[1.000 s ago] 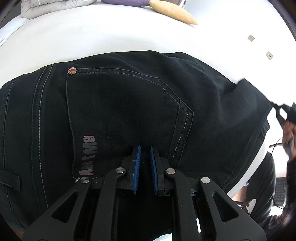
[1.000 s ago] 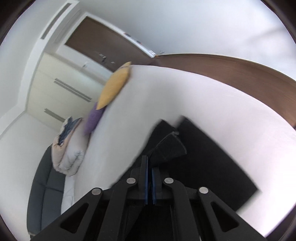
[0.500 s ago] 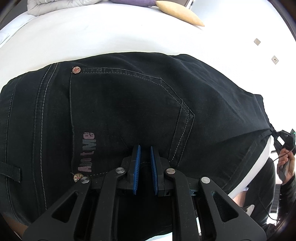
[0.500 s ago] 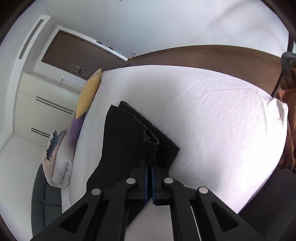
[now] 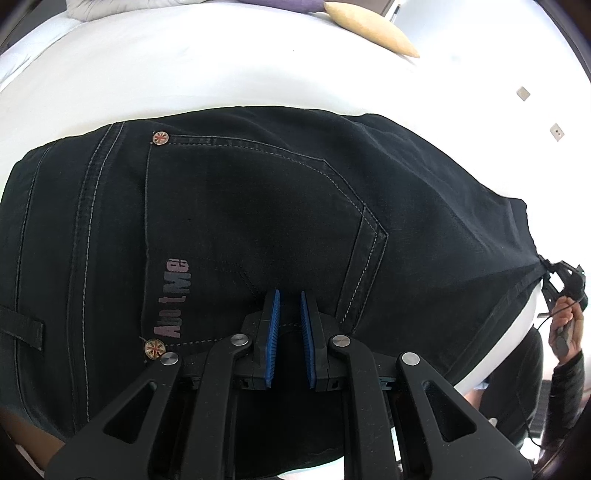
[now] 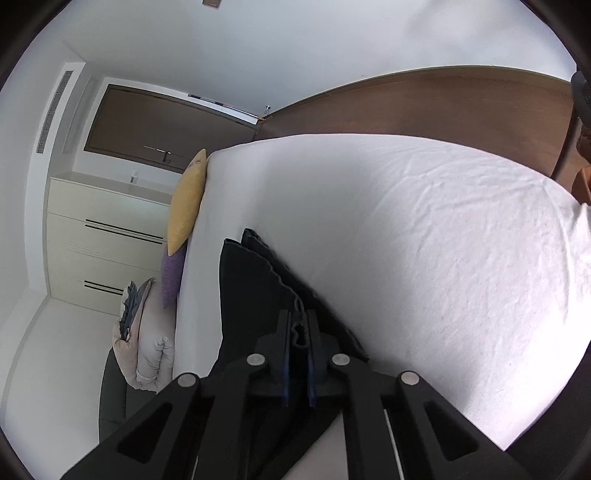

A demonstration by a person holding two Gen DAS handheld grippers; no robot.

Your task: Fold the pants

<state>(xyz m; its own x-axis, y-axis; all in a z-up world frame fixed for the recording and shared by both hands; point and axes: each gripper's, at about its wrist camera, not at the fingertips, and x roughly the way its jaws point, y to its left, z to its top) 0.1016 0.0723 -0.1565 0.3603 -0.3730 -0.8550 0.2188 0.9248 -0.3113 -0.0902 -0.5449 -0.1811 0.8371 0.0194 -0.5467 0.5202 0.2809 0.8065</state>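
Observation:
Black jeans (image 5: 258, 221) lie spread on the white bed (image 5: 184, 66), back pocket up, with a printed logo and rivets. My left gripper (image 5: 288, 299) hovers just over the pocket near the waistband, its blue pads slightly apart, holding nothing. My right gripper (image 6: 297, 325) pinches a bunched edge of the jeans (image 6: 255, 288). It also shows at the right edge of the left wrist view (image 5: 554, 280), pulling the cloth taut off the bed's side.
A yellow pillow (image 5: 373, 27) and a purple one (image 5: 284, 4) lie at the head of the bed. White sheet (image 6: 406, 240) stretches to the right of the jeans. A brown headboard wall (image 6: 424, 107), drawers (image 6: 107, 236) and a quilt pile (image 6: 144, 343) stand beyond.
My right gripper has carried the jeans' edge outward and down, stretching the cloth flat. Its jaws have opened a little around the edge. My left gripper stays in place.

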